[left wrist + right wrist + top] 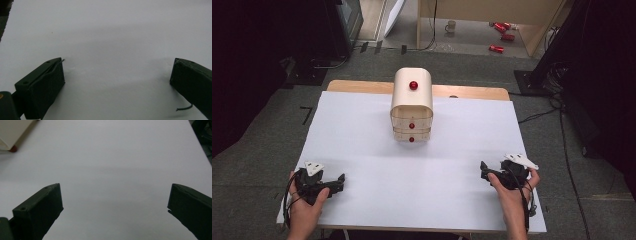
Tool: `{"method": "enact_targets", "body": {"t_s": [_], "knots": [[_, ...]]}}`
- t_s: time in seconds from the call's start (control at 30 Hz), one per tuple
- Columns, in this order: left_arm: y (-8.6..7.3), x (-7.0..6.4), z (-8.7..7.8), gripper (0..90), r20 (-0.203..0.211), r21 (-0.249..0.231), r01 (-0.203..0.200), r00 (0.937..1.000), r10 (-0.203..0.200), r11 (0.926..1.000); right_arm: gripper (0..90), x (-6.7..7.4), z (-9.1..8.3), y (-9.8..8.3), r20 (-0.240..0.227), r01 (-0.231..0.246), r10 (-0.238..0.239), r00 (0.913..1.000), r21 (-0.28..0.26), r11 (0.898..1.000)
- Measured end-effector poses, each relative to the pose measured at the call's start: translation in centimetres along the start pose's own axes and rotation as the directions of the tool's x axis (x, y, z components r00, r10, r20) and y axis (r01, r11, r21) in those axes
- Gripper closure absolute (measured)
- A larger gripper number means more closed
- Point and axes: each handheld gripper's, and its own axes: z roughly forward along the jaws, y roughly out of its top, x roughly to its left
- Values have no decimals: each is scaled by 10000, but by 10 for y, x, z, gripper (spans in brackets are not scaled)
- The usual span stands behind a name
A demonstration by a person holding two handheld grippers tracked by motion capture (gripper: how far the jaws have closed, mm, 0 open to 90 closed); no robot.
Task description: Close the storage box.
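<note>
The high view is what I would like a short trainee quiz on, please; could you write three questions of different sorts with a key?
1. True or false: the left gripper is shut on a red knob of the cream drawer cabinet.
2. How many red knobs show on the cabinet, counting the top knob? A) one B) three C) five
3. Fill in: the right gripper rests over the white ____ that covers the table.

Key:
1. False; its jaws stand wide apart over bare surface, far from the cabinet.
2. B; the other two, a middle knob and a bottom knob, sit on the drawer fronts.
3. Sheet.
</note>
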Motion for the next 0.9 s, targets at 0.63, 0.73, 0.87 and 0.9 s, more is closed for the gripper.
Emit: {"method": "enact_targets", "body": {"t_s": [0.63, 0.73, 0.87, 0.9], "knots": [[0, 0, 0, 0, -6, -15, 7, 10000, -7, 10000, 0, -59, -8, -48, 728, -221, 159, 9972, 841, 9962], [0, 0, 0, 0, -6, -13, 4, 10000, -4, 10000, 0, -59, -10, -50, 474, -45, 10, 9989, 724, 9974], [0, 0, 0, 0, -6, -26, 17, 10000, -17, 10000, 0, -52, -8, -52, 881, 621, -692, 9937, 811, 9948], [0, 0, 0, 0, -5, -26, 17, 10000, -17, 10000, 0, -53, -7, -53, 790, 533, -598, 9951, 821, 9952]]}}
